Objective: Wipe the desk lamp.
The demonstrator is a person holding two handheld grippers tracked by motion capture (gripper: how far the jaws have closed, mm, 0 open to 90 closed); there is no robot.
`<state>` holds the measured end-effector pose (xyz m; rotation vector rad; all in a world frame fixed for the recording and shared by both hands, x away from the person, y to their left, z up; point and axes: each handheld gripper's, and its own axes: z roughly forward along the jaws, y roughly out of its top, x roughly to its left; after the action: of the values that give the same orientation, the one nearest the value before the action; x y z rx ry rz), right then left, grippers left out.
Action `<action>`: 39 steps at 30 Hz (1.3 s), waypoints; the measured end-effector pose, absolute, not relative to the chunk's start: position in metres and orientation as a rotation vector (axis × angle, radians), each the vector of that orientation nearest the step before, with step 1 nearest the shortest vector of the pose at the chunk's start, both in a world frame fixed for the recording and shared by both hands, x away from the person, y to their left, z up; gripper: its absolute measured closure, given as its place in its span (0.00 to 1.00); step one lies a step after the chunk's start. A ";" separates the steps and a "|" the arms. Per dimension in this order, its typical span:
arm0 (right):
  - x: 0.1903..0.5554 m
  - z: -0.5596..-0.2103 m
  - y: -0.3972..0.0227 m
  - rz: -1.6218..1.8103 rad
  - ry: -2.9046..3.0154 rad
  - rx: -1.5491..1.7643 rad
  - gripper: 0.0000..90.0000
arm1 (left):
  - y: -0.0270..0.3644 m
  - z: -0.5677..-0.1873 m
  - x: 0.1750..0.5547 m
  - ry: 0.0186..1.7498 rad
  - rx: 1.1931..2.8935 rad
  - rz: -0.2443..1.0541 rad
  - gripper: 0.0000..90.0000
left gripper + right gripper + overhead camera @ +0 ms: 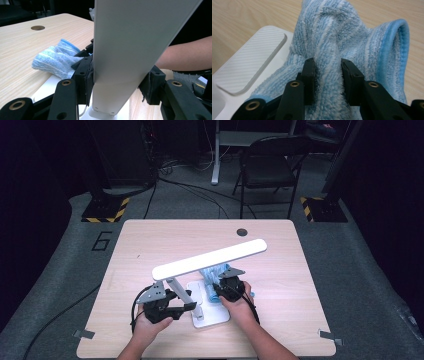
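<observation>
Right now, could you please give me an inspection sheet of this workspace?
Surface: wooden table, round hole near far edge.
Job's things: white desk lamp on its base; blue striped cloth lying partly on the base.
Clutter: nothing seen.
Grippers: left hand-held gripper clamped on the lamp's stem; right hand-held gripper pinching the cloth.
Cables: one trailing from the left gripper; more on the floor behind.
Surroundings: folding chair, dark room.

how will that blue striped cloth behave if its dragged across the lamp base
The cloth is probably floppy: it bunches into folds where the right tool pinches it. Its fluffy pile suggests it is light and should drag softly over the ribbed lamp base rather than slip. It will likely trail and change shape, not hold an edge.
</observation>
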<state>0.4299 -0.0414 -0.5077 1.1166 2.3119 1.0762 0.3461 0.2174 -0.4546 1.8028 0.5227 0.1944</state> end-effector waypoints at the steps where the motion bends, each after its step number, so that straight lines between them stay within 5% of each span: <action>1: 0.432 -0.508 -0.040 1.077 2.306 1.129 0.73 | 0.217 -0.455 0.346 0.523 1.803 0.194 0.56; 25: 0.438 -0.505 -0.007 1.096 2.332 1.070 0.75 | 0.217 -0.454 0.346 0.522 1.808 0.204 0.56; 39: 0.386 -0.505 -0.025 1.096 2.402 0.995 0.75 | 0.217 -0.454 0.346 0.523 1.812 0.206 0.56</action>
<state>0.3857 -0.0249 -0.5051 0.9951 2.4018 1.0956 0.3458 0.2169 -0.4543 1.8119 0.5227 0.2057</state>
